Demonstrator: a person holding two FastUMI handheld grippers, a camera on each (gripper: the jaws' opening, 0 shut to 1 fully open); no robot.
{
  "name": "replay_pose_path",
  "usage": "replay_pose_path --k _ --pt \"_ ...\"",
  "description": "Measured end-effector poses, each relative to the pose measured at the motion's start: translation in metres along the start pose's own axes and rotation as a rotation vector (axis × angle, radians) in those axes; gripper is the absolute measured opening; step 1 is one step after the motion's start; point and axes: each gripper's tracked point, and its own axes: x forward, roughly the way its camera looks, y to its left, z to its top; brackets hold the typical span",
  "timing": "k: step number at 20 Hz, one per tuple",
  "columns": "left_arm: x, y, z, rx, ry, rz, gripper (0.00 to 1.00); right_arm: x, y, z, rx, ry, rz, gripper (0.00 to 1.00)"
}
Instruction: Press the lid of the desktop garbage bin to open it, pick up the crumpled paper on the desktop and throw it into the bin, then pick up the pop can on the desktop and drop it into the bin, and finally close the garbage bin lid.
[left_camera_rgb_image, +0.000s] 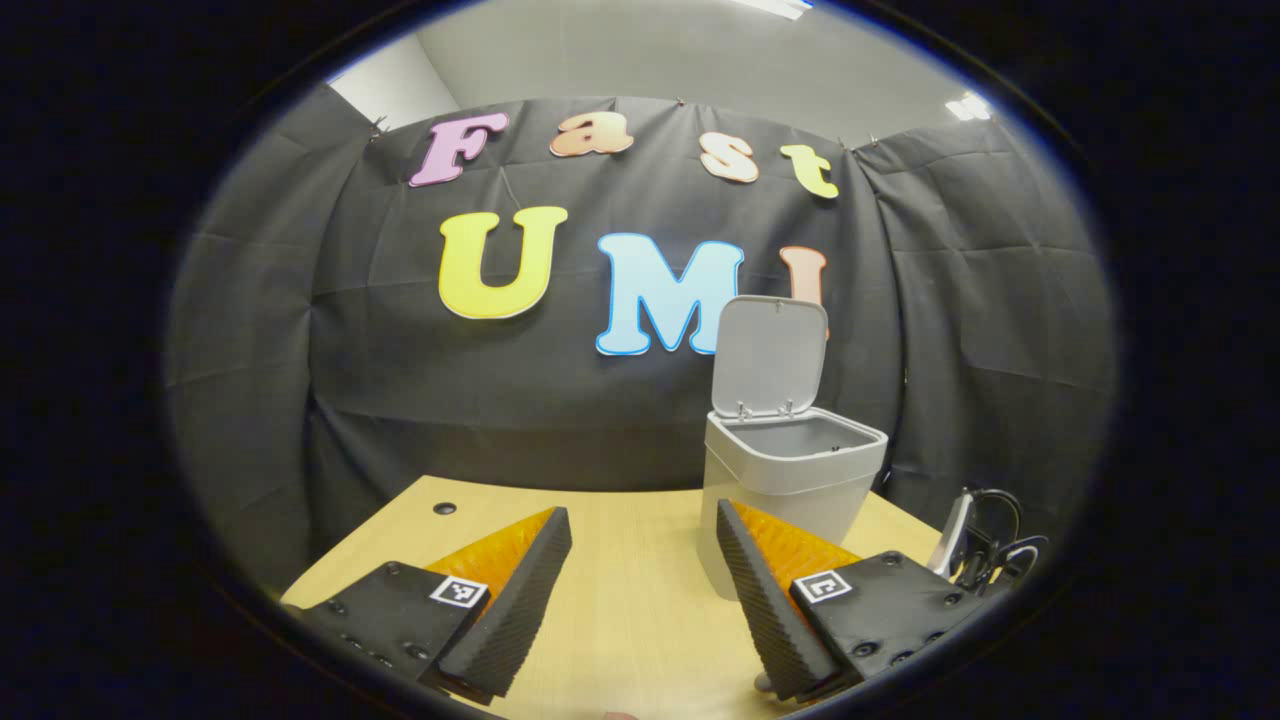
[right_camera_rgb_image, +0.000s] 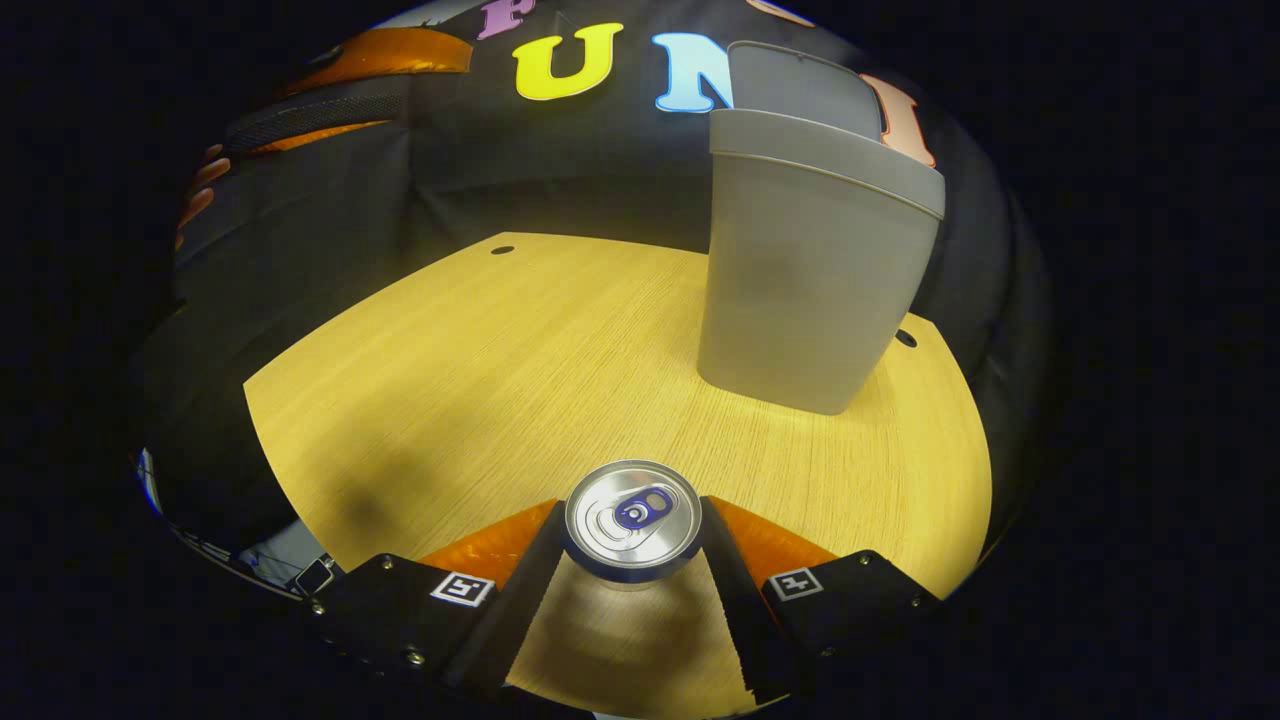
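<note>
- The right tongs (right_camera_rgb_image: 632, 535) sit low over the counter (right_camera_rgb_image: 480, 380), closed on the pop can (right_camera_rgb_image: 632, 520) — both fingers press its sides, and the can stands upright with its pull tab facing up.
- The left tongs (left_camera_rgb_image: 640, 570) are spread open with nothing between them, held above the counter's near part.
- The garbage bin (left_camera_rgb_image: 790, 480) stands on the counter's far right — its lid (left_camera_rgb_image: 770, 355) is tipped up and the mouth is open.
- Cables (left_camera_rgb_image: 985, 545) lie at the counter's right edge.
</note>
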Motion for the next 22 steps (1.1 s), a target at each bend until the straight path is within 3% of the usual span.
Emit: replay_pose_path --k 7,22 --pt "-0.003 0.002 -0.002 -0.023 0.0 0.014 0.96 -0.03 -0.011 0.039 0.03 -0.114 -0.012 0.84" --pt "-0.005 0.004 -0.003 -0.024 -0.008 0.031 0.96 -0.104 -0.082 0.216 -0.006 -0.567 -0.172 0.84"
